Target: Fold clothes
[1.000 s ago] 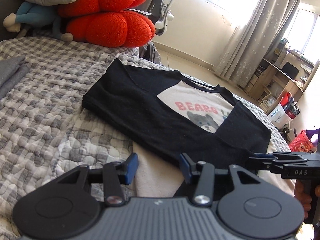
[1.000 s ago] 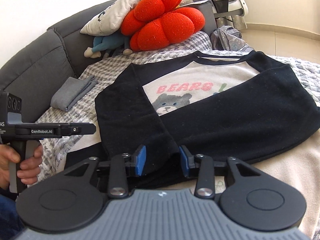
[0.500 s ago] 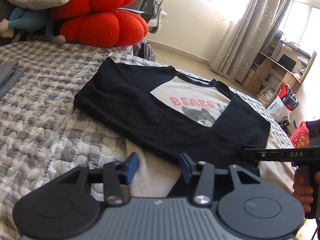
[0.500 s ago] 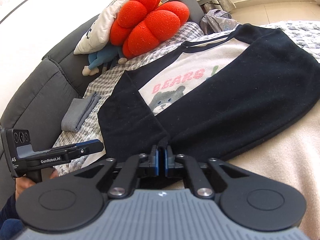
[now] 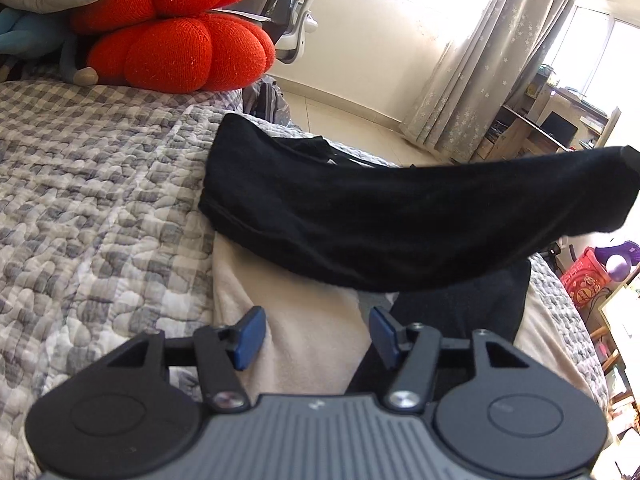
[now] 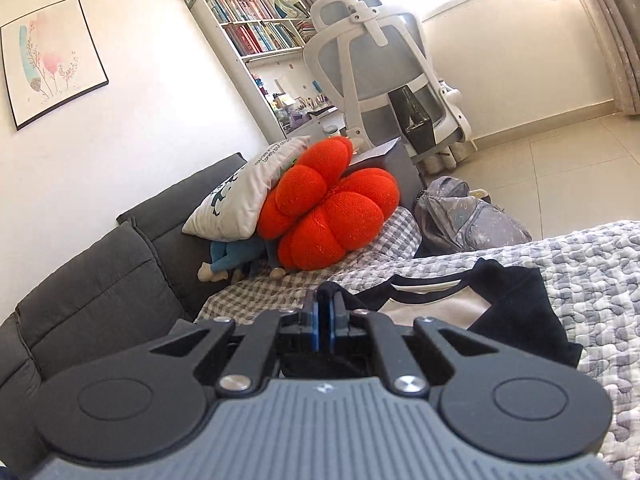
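Your right gripper [image 6: 324, 320] clamps the black sleeve [image 5: 400, 216] above the quilt [image 5: 100, 200]; your left gripper [image 5: 316, 336], jaws opening, holds nothing beside the red cushion [image 5: 176, 52].

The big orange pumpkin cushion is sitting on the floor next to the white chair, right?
Not quite. The orange pumpkin cushion isn't on the floor; it rests on the checked quilt on the sofa, against the white pillow. The white chair stands behind it. The right wrist view shows this.
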Available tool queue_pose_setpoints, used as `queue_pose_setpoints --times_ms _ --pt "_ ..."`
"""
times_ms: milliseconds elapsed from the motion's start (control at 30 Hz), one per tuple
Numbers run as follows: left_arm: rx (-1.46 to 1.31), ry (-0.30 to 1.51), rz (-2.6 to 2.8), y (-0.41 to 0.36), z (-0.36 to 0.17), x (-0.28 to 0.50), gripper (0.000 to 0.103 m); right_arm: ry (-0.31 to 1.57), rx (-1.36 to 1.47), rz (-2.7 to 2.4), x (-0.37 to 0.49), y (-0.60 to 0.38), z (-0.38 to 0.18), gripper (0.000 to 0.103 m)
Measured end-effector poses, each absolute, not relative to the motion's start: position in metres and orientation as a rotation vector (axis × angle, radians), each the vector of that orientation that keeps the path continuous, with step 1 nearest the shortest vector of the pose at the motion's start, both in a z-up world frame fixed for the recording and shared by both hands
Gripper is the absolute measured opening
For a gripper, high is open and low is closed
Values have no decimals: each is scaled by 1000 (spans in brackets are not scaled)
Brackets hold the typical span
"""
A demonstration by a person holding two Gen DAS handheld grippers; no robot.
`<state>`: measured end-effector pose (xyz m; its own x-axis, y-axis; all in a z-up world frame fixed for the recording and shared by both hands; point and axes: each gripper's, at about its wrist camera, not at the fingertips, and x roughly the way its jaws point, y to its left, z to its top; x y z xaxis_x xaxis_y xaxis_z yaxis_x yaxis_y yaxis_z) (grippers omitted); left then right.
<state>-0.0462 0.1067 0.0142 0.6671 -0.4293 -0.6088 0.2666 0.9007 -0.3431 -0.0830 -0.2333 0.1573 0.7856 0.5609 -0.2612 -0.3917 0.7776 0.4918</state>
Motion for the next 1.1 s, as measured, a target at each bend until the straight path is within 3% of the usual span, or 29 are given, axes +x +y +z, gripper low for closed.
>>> queue_pose_setpoints --times_ms 633,800,867,933,1100 --pt "-208 721 -390 101 11 23 62 372 611 374 -87 -294 150 7" --pt "-263 710 -391 115 8 23 58 486 686 324 -72 -306 114 7" --pt "-311 702 -387 124 6 22 48 546 695 288 -65 -308 95 7" --pt "-312 698 -390 126 6 20 48 601 703 243 -59 -310 78 8" --pt "-269 683 -389 124 7 15 47 697 488 62 -57 -299 51 17"
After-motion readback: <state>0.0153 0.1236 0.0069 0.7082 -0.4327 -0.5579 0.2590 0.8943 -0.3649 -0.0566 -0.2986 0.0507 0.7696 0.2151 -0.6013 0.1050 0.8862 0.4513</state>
